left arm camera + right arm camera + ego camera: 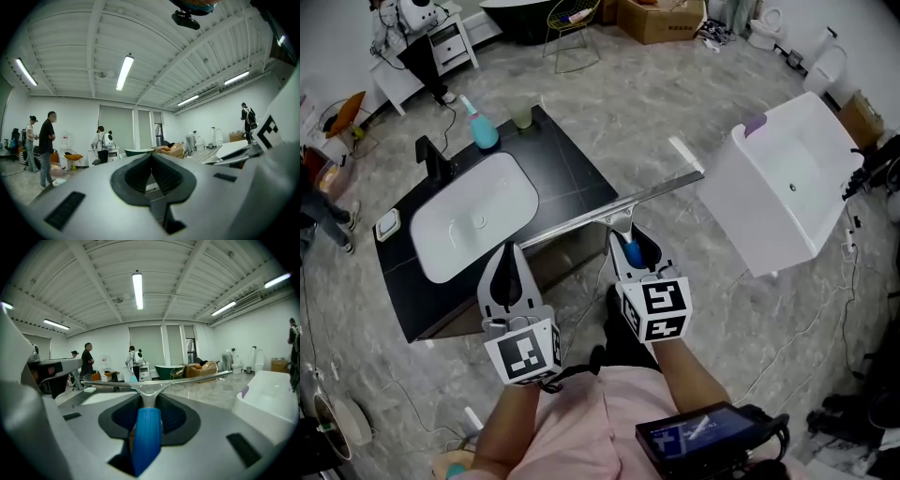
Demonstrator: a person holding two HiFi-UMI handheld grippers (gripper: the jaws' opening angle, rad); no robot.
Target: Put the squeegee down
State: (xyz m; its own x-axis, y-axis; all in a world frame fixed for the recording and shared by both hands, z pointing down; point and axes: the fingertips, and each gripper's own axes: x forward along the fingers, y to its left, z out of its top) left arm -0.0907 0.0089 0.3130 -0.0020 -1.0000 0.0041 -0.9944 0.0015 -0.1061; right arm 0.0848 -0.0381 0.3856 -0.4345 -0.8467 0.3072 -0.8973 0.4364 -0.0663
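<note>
The squeegee [614,208] has a blue handle and a long metal blade. In the head view the blade hangs level over the near right corner of the black counter [572,178]. My right gripper [630,246] is shut on the blue handle. In the right gripper view the handle [146,432] runs between the jaws of the right gripper [149,401], with the blade [187,379] crosswise ahead. My left gripper [511,270] hovers beside it over the counter's front edge, shut with nothing in it. The left gripper [151,161] points level into the room.
A white basin [473,216] is set in the counter, with a black tap [436,159], a teal soap bottle [483,131] and a cup [521,116] behind it. A large white sink unit [787,187] stands to the right. Cables lie on the floor. People [46,145] stand far off.
</note>
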